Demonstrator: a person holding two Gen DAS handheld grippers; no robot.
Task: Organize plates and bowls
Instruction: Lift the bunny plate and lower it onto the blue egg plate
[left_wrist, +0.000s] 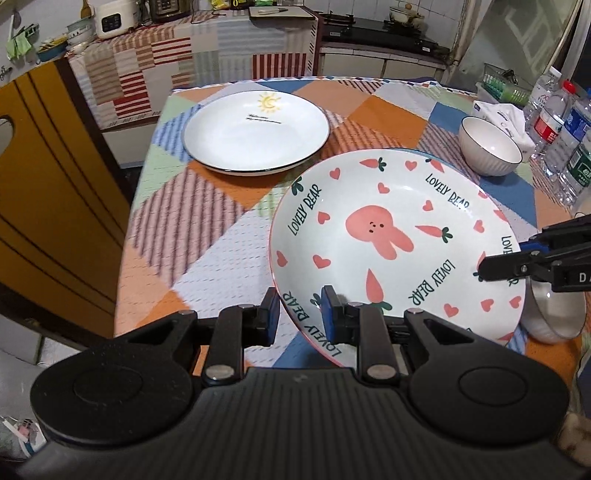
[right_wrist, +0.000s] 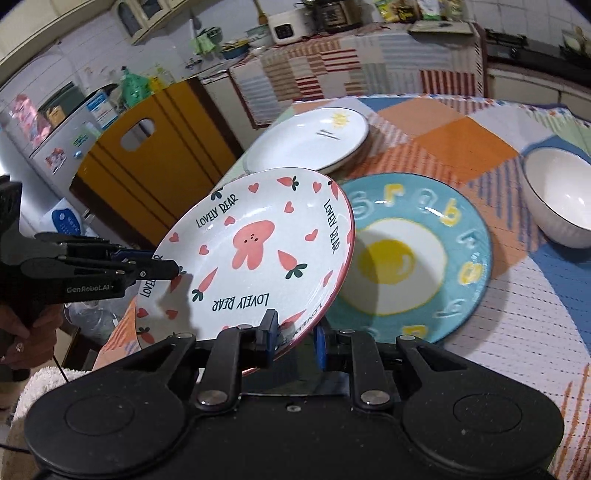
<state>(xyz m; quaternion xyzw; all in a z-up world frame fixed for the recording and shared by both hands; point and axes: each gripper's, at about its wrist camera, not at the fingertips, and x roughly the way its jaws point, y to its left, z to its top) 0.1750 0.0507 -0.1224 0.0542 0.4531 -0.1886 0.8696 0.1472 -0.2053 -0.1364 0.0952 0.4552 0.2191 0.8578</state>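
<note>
Gripping opposite rim edges, left claw (left_wrist: 300, 314) and right claw (right_wrist: 293, 338) pinch the tilted bunny plate (left_wrist: 391, 251) above the worktop (left_wrist: 207, 236); the sun plate (left_wrist: 256, 131) lies at eleven o'clock, nearer the left.

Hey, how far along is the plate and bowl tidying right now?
Nothing looks stacked yet. In hand: the bunny plate, tilted and lifted, with the left gripper and right gripper each closed on its rim. Left to sort: the sun plate and the egg plate, both flat on the table, plus the white bowl standing alone.
</note>
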